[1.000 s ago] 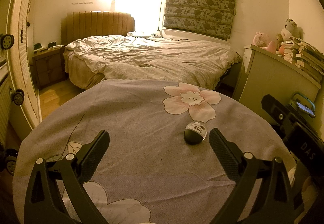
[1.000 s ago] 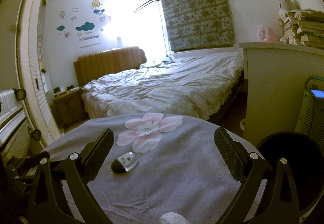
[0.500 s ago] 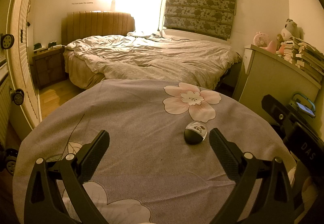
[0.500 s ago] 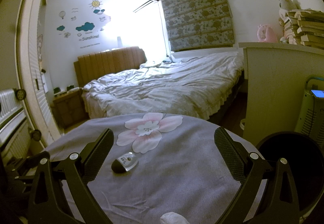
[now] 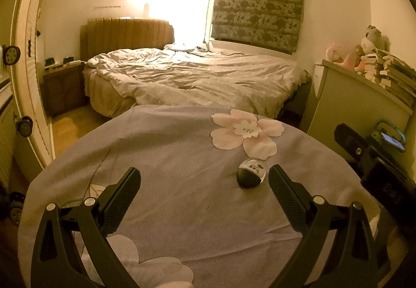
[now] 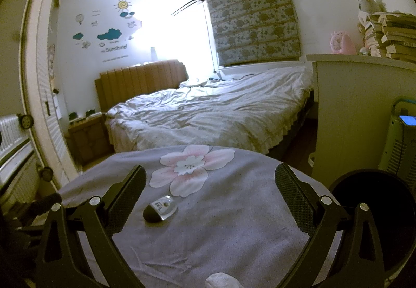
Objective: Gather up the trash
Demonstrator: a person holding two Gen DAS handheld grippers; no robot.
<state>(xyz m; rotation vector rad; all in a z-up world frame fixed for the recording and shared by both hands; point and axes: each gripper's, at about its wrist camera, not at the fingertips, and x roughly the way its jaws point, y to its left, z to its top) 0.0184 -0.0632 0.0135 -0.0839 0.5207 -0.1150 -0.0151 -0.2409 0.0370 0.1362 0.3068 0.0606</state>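
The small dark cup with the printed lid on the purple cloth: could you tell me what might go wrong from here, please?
1. The small cup lies tipped on its side on the soft tablecloth; a nudge from a finger could roll it away.
2. The left gripper has its jaws open, with the cup close to its right finger, so closing now might clip it off-centre.
3. The black bin sits beyond the table edge; a loose grip could drop the cup short.
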